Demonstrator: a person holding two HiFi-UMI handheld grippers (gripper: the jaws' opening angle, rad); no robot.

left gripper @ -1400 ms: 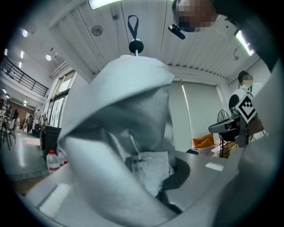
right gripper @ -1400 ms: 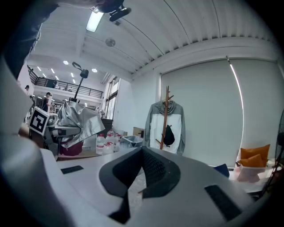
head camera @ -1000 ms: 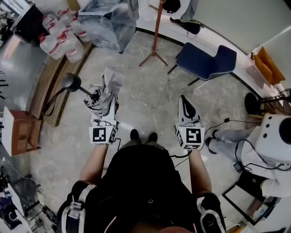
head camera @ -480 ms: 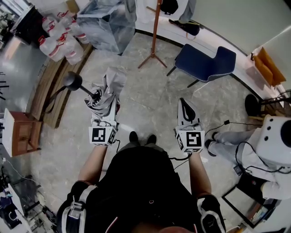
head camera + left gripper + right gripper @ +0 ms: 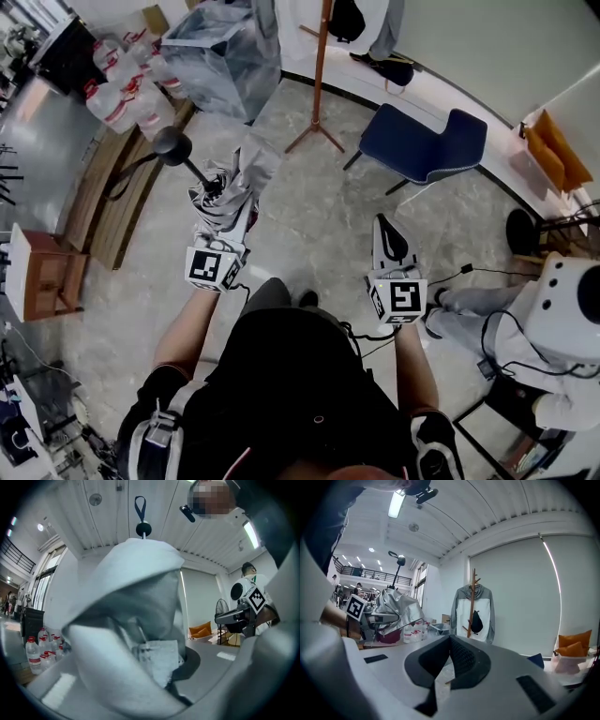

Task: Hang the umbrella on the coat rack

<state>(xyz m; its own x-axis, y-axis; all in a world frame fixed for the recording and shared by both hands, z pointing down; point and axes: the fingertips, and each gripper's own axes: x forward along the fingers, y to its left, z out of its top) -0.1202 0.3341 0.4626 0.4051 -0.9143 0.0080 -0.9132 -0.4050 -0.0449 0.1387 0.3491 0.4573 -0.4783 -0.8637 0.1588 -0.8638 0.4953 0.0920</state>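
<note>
Gripping umbrella (image 5: 242, 173), left claw (image 5: 228, 228); canopy bunched between jaws.

Grey stone floor (image 5: 309, 216), white wall (image 5: 469, 47) curving behind. Blue chair (image 5: 427, 141) near the wall, orange cushions (image 5: 548, 150) at right. Water bottles (image 5: 122, 89) and plastic-wrapped crate (image 5: 220, 52) far left, wooden cabinet (image 5: 42, 277) nearer. Ribbed ceiling (image 5: 487, 508), tube light (image 5: 397, 503) on.
</note>
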